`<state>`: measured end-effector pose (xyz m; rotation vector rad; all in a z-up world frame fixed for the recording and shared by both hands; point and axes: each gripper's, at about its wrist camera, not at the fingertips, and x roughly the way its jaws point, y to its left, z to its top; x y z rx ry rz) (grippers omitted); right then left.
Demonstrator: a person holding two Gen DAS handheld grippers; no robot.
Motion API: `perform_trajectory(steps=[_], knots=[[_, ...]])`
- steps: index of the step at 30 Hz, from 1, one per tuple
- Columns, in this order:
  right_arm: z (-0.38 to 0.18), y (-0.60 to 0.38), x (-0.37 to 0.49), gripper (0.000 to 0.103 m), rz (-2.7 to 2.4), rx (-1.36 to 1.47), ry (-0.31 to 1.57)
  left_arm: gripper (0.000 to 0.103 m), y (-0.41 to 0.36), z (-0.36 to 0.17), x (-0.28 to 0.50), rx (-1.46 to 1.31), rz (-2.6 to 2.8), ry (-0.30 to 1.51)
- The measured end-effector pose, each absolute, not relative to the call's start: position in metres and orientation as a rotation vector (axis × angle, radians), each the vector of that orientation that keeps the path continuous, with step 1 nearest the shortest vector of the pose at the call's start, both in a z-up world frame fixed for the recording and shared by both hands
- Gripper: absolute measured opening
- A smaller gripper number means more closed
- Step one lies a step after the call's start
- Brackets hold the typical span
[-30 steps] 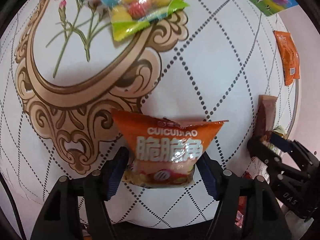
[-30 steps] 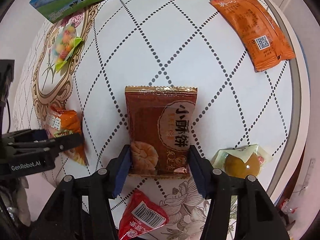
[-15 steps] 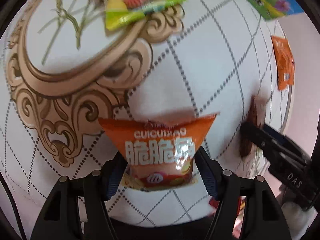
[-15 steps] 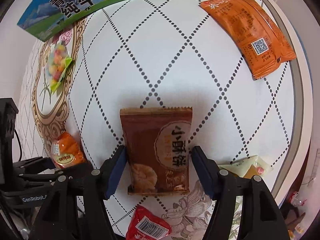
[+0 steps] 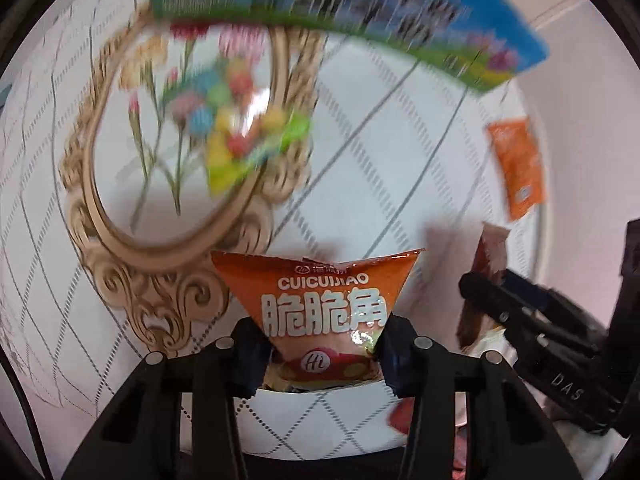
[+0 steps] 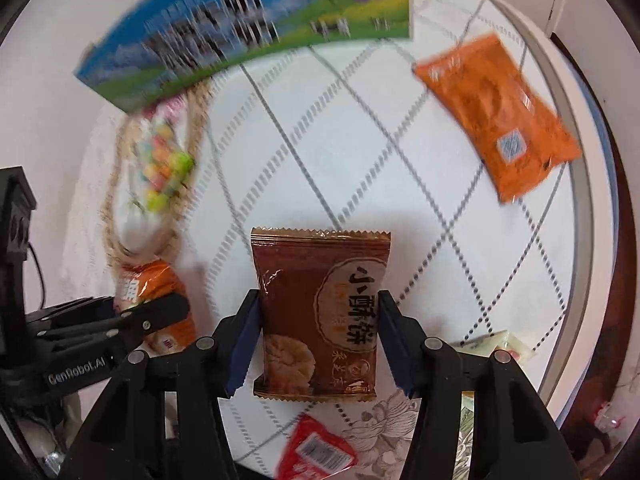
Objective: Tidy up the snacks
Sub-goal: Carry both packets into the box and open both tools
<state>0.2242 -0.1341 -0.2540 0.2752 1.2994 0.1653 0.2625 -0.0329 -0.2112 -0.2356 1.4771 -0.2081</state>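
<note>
Two hand-held grippers raised over table [image 6: 360, 128], left [image 5: 320, 354] clamped on orange chip bag [image 5: 320, 300], right [image 6: 316, 338] on brown biscuit packet [image 6: 316, 312]

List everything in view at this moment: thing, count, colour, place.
CUICUIJIAO snack bag: 1, orange, held in left gripper, above the table.
Pastry packet: 1, brown, held in right gripper.
Milk carton: 1, blue and green, far side of table.
Candy bag: 1, clear and green with coloured balls, on the printed gold frame.
Flat sachet: 1, orange, far right near the table rim.
Small packet: 1, red, near edge below the pastry packet.
Pale packet: 1, cream, partly hidden behind the right gripper.
Tablecloth: 1, white with dotted diamond grid.
Left gripper: black, jaws shut on snack bag.
Right gripper: black, jaws shut on pastry packet.
</note>
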Motion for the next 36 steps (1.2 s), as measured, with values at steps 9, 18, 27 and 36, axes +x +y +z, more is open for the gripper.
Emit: perform_trajectory(steps=[9, 18, 27, 36], knots=[[-0.133, -0.144, 0.278, 0.059, 0.225, 0.318, 1.075, 0.042, -0.025, -0.081, 0.355, -0.230, -0.264, 1.262], [-0.089, -0.162, 0.385, 0.059, 0.130, 0.248, 1.006, 0.042, -0.002, -0.062, 0.469, -0.085, -0.141, 1.245], [-0.124, -0.156, 0.448, 0.060, 0.081, 0.161, 1.134, 0.043, 0.000, -0.119, 0.518, -0.008, -0.087, 1.401], [-0.164, -0.143, 0.464, 0.098, 0.038, 0.135, 1.271, 0.091, 0.005, -0.142, 0.517, -0.073, -0.091, 1.446]])
